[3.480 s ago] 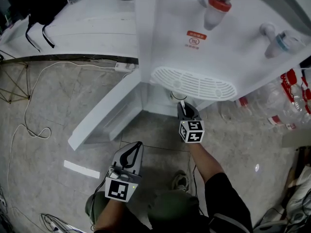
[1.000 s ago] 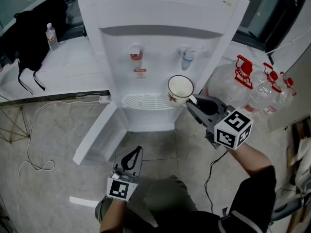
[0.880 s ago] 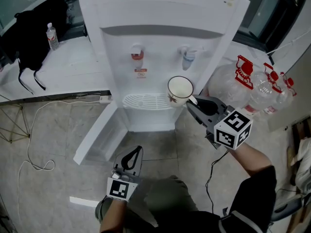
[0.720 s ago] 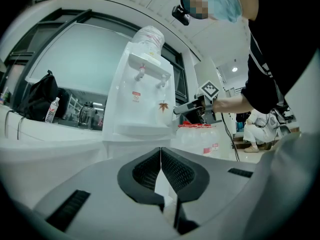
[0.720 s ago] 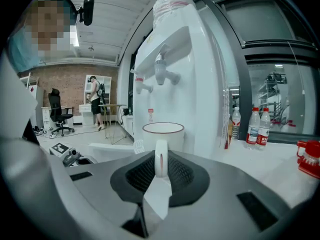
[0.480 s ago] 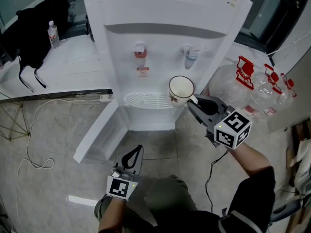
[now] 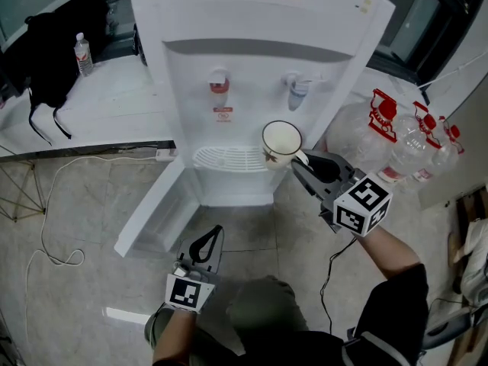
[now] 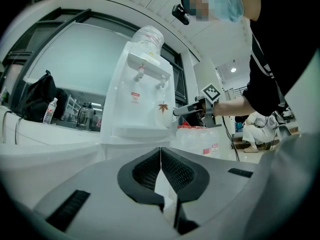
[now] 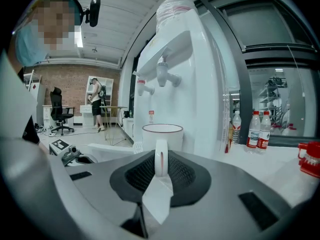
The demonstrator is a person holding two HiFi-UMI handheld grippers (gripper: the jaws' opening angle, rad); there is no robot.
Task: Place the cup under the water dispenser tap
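A white cup [image 7: 281, 142] with a maple-leaf print hangs in the air just right of the drip tray [image 7: 229, 158] of the white water dispenser [image 7: 267, 21]. My right gripper [image 7: 301, 162] is shut on the cup's handle [image 9: 160, 159], with the cup [image 9: 162, 136] upright in front of the jaws. The red tap [image 7: 219, 82] and the blue tap [image 7: 294, 88] sit above and to the left of the cup. My left gripper [image 7: 204, 244] is low by the person's legs, shut with nothing in it. From there the cup [image 8: 164, 115] shows beside the dispenser.
The dispenser's lower cabinet door [image 7: 149, 204] stands open to the left. Several large water bottles [image 7: 404, 147] crowd the floor on the right. A white table [image 7: 114, 97] at the left holds a small bottle [image 7: 83, 56] and a black bag [image 7: 46, 44]. A cable [image 7: 46, 227] loops across the floor.
Since the earliest frame the right gripper has brought the cup up from below the drip tray to tray height. Over the last second both grippers stay nearly still.
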